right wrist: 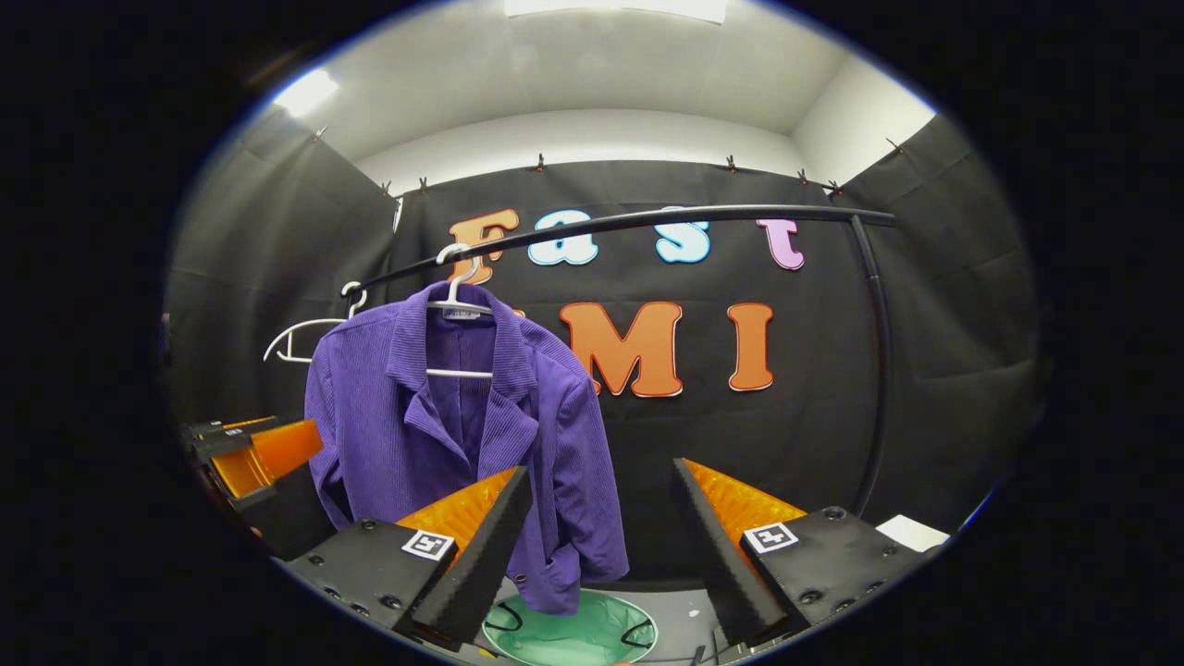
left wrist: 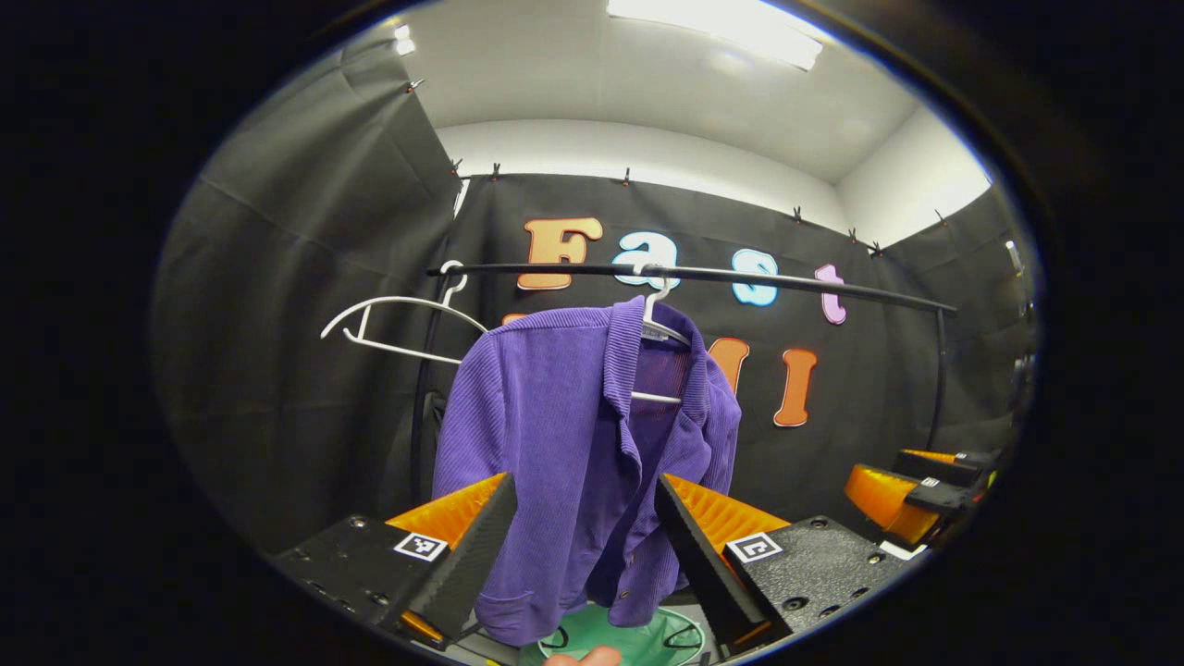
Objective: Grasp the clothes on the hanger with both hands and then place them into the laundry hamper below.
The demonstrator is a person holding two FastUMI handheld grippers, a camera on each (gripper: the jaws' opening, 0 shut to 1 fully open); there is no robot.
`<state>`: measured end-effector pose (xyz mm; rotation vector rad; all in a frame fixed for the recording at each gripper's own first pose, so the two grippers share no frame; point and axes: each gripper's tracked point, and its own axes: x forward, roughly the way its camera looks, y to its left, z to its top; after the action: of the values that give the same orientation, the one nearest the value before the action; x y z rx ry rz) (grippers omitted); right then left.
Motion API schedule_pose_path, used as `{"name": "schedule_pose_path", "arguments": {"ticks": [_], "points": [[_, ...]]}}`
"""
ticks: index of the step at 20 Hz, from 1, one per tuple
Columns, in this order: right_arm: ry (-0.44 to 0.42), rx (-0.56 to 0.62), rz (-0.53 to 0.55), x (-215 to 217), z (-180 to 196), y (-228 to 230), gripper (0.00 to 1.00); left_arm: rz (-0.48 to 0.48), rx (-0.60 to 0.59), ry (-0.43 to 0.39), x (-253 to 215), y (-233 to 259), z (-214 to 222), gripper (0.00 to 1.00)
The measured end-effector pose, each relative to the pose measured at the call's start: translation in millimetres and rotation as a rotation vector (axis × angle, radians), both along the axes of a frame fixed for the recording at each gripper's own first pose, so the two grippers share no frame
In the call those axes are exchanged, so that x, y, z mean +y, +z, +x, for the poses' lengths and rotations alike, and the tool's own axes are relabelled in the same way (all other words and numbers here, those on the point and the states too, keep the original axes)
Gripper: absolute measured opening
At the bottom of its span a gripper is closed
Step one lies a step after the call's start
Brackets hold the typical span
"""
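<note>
Both your grippers gape wide, holding nothing.
The jacket (left wrist: 578,462) hangs ahead of your left gripper (left wrist: 585,536), left of your right gripper (right wrist: 601,527); hamper (right wrist: 569,634) below; collar label unreadable.

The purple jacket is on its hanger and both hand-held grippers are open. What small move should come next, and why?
Probably bring both grippers forward to the purple jacket. The left hand-held gripper and the right hand-held gripper are open and hold nothing, and the jacket hangs above the green hamper.
</note>
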<state>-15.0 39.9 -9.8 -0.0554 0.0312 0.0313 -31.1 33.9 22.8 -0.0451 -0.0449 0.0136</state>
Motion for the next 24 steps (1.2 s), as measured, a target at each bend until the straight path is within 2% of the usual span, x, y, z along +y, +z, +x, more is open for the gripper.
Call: {"name": "schedule_pose_path", "arguments": {"ticks": [3,6,8,10,12,13,15,18,19,20,21,22,24], "points": [[0.028,0.011,-0.014,25.1,12.1,-3.1,0.98,-0.031,-0.022,0.003,14.8,7.8,-1.0,0.95],[0.085,0.036,0.037,61.3,31.4,-14.4,0.98,-0.005,-0.014,-0.005,36.1,6.1,-7.7,0.95],[0.079,0.068,0.026,77.8,51.0,-32.9,0.98,0.02,-0.01,0.006,52.6,3.8,-13.5,0.91],[0.084,0.095,0.021,98.8,75.0,-49.5,1.0,-0.007,0.002,0.004,61.2,0.5,-17.6,0.91],[0.086,0.124,0.069,115.4,99.8,-60.7,0.99,-0.031,0.027,0.022,70.7,-5.2,-18.5,0.94],[0.082,0.133,0.094,119.2,111.9,-65.5,0.94,-0.027,0.03,0.036,75.2,-5.9,-17.9,0.95],[0.076,0.146,0.127,119.4,140.4,-75.9,0.93,0.01,0.02,0.075,80.5,-4.1,-16.4,0.95],[0.098,0.219,0.178,119.1,180.7,-103.1,0.93,0.058,0.001,0.19,84.1,-2.0,-13.4,0.95],[0.116,0.233,0.201,120.2,193.8,-109.4,0.94,0.048,0.01,0.222,79.3,-6.2,-12.1,0.95],[0.13,0.237,0.208,117.3,204.3,-111.3,1.0,0.027,0.02,0.246,71.5,-11.5,-9.7,0.94],[0.129,0.23,0.199,111.6,217.5,-115.0,1.0,0.004,0.024,0.259,61.4,-15.6,-7.0,0.91],[0.118,0.227,0.176,100.9,226.5,-117.0,1.0,-0.015,0.027,0.27,52.7,-19.6,-5.0,0.95],[0.105,0.222,0.154,81.3,240.9,-121.1,1.0,-0.025,0.04,0.293,38.0,-29.8,0.5,0.95]]}}
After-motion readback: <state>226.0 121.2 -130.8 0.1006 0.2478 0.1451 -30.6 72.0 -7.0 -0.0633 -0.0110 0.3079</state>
